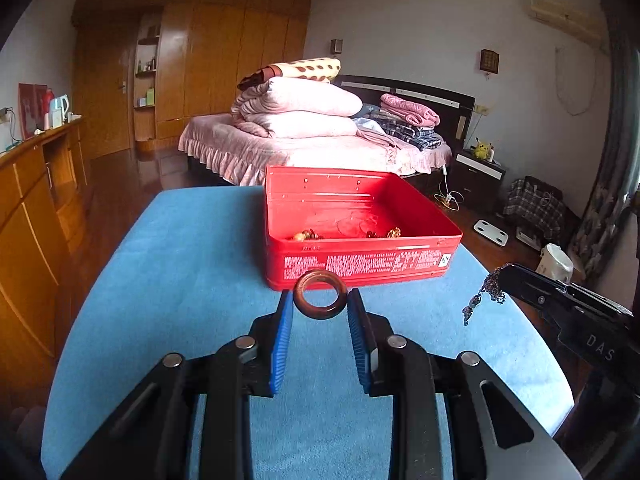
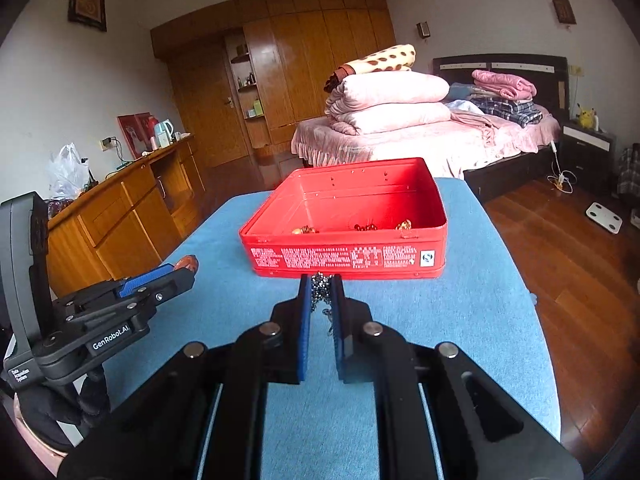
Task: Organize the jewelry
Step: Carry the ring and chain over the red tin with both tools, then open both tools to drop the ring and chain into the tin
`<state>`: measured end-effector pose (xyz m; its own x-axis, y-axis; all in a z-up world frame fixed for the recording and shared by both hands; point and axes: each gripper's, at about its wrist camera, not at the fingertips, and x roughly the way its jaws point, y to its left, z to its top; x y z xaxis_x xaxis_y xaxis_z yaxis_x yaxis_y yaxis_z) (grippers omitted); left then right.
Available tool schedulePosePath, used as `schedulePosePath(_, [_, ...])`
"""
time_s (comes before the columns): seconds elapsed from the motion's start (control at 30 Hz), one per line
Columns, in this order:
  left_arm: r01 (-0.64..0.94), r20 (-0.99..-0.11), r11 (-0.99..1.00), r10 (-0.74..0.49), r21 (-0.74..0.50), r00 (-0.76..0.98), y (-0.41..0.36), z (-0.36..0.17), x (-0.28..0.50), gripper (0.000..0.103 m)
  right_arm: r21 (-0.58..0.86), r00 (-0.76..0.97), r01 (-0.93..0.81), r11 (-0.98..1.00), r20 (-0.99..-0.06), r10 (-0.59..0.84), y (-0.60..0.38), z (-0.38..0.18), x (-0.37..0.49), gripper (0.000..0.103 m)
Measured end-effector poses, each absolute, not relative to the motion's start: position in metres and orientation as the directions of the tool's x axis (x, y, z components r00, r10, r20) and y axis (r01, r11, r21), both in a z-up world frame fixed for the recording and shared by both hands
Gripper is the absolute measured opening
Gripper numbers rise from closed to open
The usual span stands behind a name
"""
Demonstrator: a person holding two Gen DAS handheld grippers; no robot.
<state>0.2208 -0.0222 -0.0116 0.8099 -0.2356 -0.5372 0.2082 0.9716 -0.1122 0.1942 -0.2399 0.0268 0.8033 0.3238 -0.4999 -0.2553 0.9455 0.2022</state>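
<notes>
Two claws are each loaded with one piece of jewelry, both aimed at the same box. The left claw (image 1: 320, 300) is clamped on a brown ring (image 1: 320, 294), its blue pads (image 1: 283, 332) pressing the ring's outer edge from either side so the hole faces the camera and the piece cannot roll out. Held this way, by the tips only, the ring looks ready to drop free as soon as the pads part. The right claw (image 2: 321, 292) is closed on a dark chain (image 2: 321, 288), bunched between its pads with a short tail hanging below; in the left camera the same chain (image 1: 486, 292) dangles from the tip of that claw, off to the right of the ring. Pinching the bunch probably keeps the loose links from trailing over the cloth.

Straight ahead of both claws, just beyond the tips, stands the red tin box (image 1: 360, 268), lid off, its printed front wall facing them. Its open top seems meant to take pieces from above. Several small beaded pieces (image 1: 308, 235) already lie on its floor near the front wall, so the sorting appears partly done. The box rests on a table covered in blue cloth (image 1: 180, 280), which lies beneath both claws. Neither held piece is over the box opening yet; each hangs short of the front wall.
</notes>
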Motion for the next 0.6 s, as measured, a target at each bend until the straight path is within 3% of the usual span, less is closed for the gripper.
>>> schedulePosePath(0.2, [0.209,-0.501,0.971,-0.237,-0.112,0.832,-0.031,0.017,0.264,0.028,0.197,0.821,-0.249,0.948,-0.477,0.315,-0.245,0.052,0.233,0.009])
schedulePosePath(0.6, [0.158,-0.579,0.971,-0.234,-0.179,0.781,-0.031,-0.002,0.359,0.028,0.201,0.78,-0.174,0.964,-0.569,0.26,-0.239,0.034,0.349,0.009])
